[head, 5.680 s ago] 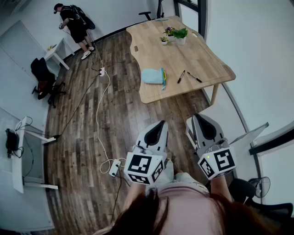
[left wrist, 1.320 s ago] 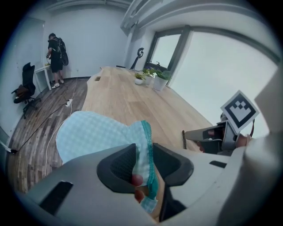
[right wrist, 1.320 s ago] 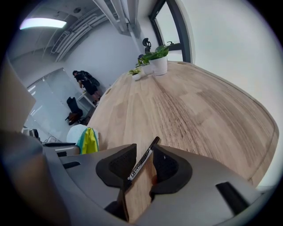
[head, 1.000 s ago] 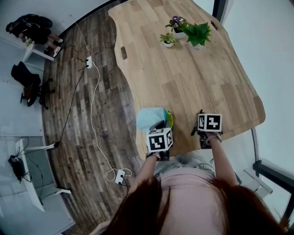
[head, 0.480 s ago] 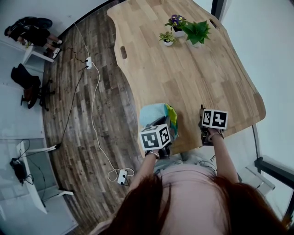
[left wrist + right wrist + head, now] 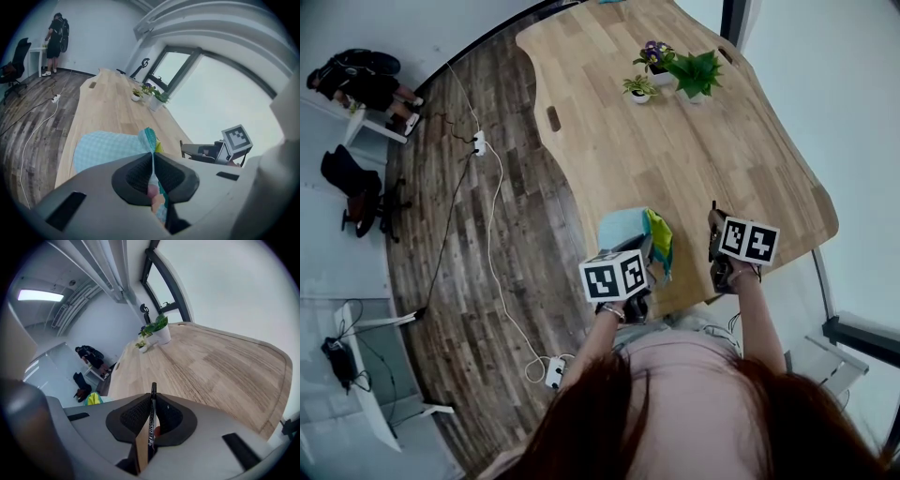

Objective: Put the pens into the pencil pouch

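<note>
Head view, near desk [image 6: 675, 141] edge: with left gripper [image 6: 641, 249] fingers [image 6: 136, 176] clenched on pouch [image 6: 623, 230] rim and right gripper [image 6: 715, 230] fingers [image 6: 171, 418] grasping pen [image 6: 153, 390] just above desk, hold rim high to spread mouth, tip pen nose-down, slide well inside, only then release.

**Colours and patterns**

The pouch [image 6: 105, 147] is pale blue in fine checks, edged teal and yellow. The pen [image 6: 152, 413] is black with white lettering. The bench [image 6: 675, 150] is light, grained wood. The floor [image 6: 534, 187] is dark, streaky planks.
</note>
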